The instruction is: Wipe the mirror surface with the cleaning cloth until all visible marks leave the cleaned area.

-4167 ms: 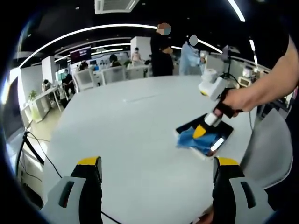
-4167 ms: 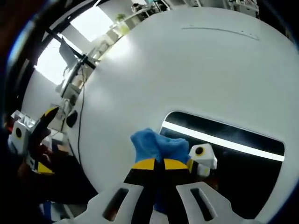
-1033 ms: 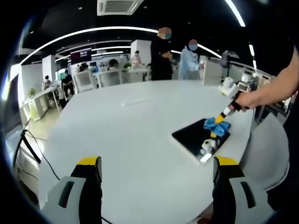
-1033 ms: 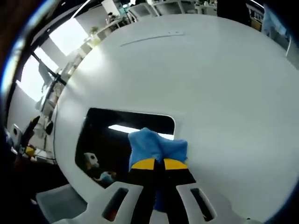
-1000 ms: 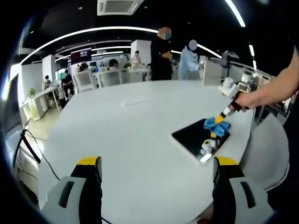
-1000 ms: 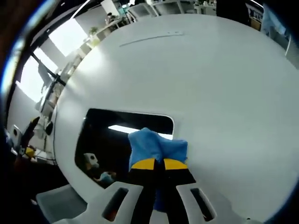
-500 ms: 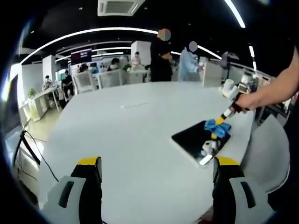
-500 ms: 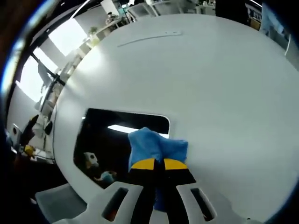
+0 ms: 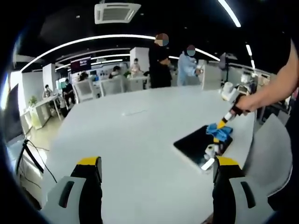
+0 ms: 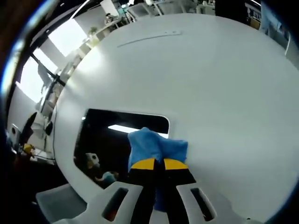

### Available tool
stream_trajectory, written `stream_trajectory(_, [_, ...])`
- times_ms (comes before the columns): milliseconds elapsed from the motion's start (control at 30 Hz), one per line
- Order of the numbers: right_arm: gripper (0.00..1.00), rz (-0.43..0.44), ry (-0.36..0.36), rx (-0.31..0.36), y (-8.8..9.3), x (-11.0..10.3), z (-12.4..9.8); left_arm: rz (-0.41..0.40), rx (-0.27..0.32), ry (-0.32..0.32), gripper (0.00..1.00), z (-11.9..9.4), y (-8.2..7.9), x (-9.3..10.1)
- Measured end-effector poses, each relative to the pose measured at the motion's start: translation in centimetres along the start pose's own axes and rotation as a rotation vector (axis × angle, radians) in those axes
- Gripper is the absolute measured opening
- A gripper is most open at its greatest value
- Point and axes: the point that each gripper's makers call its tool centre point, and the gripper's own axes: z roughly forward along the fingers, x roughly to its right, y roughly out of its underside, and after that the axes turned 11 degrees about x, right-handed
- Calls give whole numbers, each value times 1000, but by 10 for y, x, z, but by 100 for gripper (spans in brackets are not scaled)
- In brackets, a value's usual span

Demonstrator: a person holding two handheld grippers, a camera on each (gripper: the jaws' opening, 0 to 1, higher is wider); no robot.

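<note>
On the white surface (image 10: pixel 224 79), the right hand-held gripper (image 10: pixel 154 164), clamped on the blue cleaning cloth (image 10: pixel 156 145), presses it at the mirror (image 10: pixel 103 135) edge; flat, overlapping strokes suit best, while the left hand-held gripper (image 9: pixel 156 163) stands apart.

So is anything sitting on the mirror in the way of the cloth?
Nothing visible does. The right tool holds the cloth at one edge of the mirror, and the dark glass ahead carries only reflections, no objects.
</note>
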Motion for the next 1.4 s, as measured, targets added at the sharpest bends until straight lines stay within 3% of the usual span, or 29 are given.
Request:
stream_trajectory(333, [0, -8, 1, -8, -1, 1, -2, 0, -11, 1, 100, -2, 2, 3])
stream_trajectory(867, [0, 9, 3, 33, -15, 8, -18, 1, -6, 14, 100, 4, -2, 4])
stream_trajectory(1200, [0, 21, -2, 30, -8, 4, -21, -4, -5, 13, 100, 3, 0, 3])
stream_trajectory(1400, [0, 34, -13, 24, 5, -4, -24, -7, -6, 14, 100, 2, 1, 4])
